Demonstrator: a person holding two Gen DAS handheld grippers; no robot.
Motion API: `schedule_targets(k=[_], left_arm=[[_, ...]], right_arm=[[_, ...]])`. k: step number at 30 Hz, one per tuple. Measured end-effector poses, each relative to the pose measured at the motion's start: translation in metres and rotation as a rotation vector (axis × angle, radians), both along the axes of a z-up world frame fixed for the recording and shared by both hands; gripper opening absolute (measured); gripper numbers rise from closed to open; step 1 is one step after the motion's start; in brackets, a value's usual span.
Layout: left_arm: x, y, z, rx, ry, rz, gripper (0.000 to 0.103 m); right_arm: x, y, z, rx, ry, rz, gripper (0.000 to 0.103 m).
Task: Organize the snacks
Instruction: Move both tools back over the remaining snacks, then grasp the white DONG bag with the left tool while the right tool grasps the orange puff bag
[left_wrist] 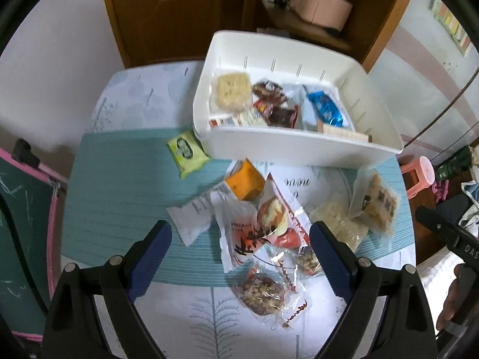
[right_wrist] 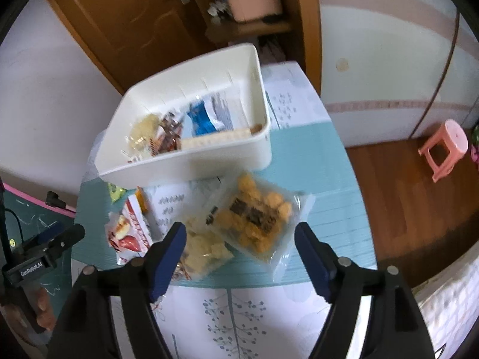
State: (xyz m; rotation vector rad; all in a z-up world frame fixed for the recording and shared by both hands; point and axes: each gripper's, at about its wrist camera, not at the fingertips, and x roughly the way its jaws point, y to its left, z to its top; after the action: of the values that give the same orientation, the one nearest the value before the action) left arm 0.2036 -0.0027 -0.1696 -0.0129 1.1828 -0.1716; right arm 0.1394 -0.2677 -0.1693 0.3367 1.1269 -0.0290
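A white bin (left_wrist: 299, 146) holding several snack packets stands at the table's far side; it also shows in the right wrist view (right_wrist: 185, 167). Loose snacks lie in front of it: a green packet (left_wrist: 187, 152), an orange packet (left_wrist: 244, 184), a red-and-white packet (left_wrist: 257, 233), a clear nut-cake packet (left_wrist: 263, 293). My left gripper (left_wrist: 239, 239) is open and empty, hovering above the red-and-white packet. My right gripper (right_wrist: 241, 239) is open and empty above a clear bag of golden puffs (right_wrist: 257, 221) and a pale cracker bag (right_wrist: 203, 251).
The round table (left_wrist: 113, 197) has a teal mat and a leaf-print cloth. A pink stool (right_wrist: 446, 146) stands on the wood floor at right. A chalkboard (left_wrist: 21, 227) stands at left. A wooden door (right_wrist: 125, 24) is behind.
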Motion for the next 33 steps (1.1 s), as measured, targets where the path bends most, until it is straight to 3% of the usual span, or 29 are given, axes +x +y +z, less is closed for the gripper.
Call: schedule_targets(k=[7, 21, 33], left_arm=[[0.011, -0.014, -0.027, -0.007, 0.044, 0.012, 0.093], [0.039, -0.032, -0.075, 0.017, 0.133, 0.119, 0.093], [0.039, -0.044, -0.099, 0.071, 0.155, 0.129, 0.091]], right_arm=[[0.006, 0.0, -0.026, 0.018, 0.04, -0.041, 0.094], [0.048, 0.01, -0.065, -0.07, 0.09, -0.1, 0.1], [0.058, 0.011, -0.085, -0.12, 0.141, -0.126, 0.103]])
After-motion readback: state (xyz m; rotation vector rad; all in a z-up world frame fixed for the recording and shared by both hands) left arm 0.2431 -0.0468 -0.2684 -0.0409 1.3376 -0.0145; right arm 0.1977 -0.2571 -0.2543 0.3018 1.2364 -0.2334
